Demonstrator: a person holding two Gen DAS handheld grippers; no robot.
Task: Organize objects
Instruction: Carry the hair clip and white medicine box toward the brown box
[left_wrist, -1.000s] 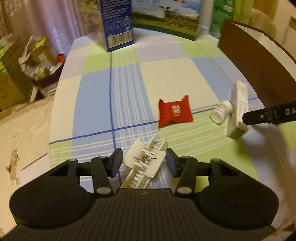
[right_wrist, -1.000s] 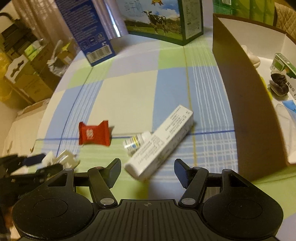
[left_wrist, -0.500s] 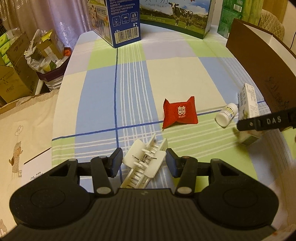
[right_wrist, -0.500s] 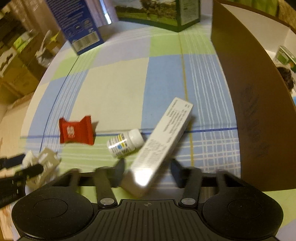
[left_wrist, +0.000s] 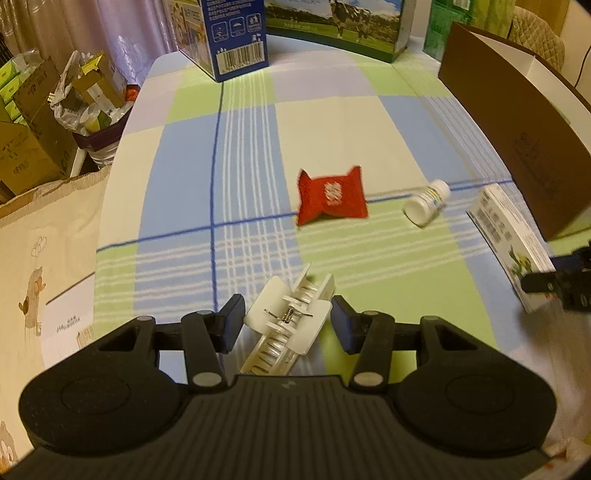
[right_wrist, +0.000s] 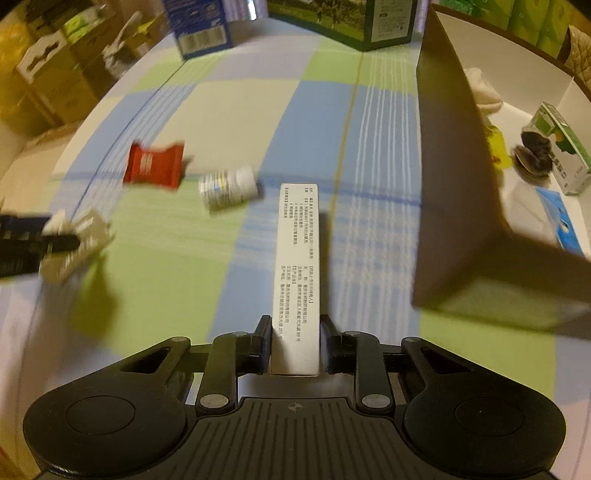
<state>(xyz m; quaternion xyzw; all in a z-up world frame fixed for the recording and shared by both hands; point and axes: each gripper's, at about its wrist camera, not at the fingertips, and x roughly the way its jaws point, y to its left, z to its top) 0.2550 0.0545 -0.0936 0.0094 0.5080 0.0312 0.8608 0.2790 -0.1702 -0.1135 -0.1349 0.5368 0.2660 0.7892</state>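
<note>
Right gripper (right_wrist: 295, 345): closed on the near end of a long white carton (right_wrist: 297, 266), which points straight ahead up the centre of the right wrist frame.
Left gripper (left_wrist: 288, 323): jaws apart around a white hair clip (left_wrist: 290, 325), not visibly pressing it.
Key relation: the brown box (right_wrist: 458, 177) stands right of the carton's far end, its open top at upper right; the right gripper is the nearer one.
Box contents: a green packet (right_wrist: 563, 147), a dark round thing, something yellow, something white.
On the checked tablecloth (left_wrist: 332, 122): a red sachet (left_wrist: 332, 201) and a small white bottle (left_wrist: 426, 203) lying on its side, mid-frame.
</note>
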